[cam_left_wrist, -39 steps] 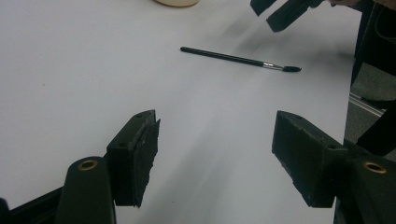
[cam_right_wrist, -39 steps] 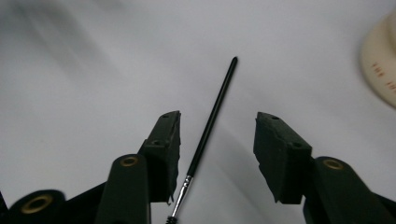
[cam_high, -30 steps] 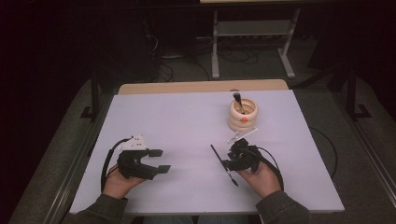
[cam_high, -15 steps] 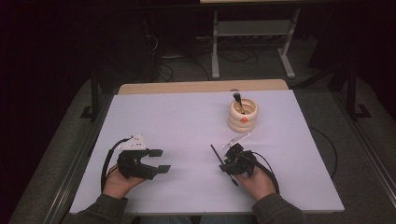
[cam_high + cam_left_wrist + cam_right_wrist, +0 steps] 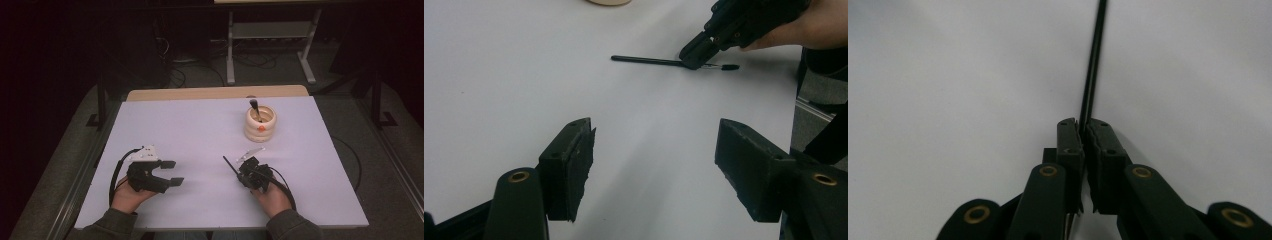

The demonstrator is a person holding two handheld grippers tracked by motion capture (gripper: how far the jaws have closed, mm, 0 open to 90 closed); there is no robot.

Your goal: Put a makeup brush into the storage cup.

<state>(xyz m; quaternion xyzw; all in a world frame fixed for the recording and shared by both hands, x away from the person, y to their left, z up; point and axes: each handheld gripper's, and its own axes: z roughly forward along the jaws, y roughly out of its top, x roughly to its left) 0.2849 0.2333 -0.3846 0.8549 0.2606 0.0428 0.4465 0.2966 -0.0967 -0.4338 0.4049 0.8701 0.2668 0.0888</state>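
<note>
While the left tool (image 5: pixel 654 170) gapes empty, the right tool (image 5: pixel 1082 131) pinches a thin black brush (image 5: pixel 1093 65) low over the white table (image 5: pixel 200 125).

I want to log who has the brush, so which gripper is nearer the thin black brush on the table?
Right. The right gripper is shut on the thin black brush. The left gripper sits open, apart from it, toward the table's left side.
</note>
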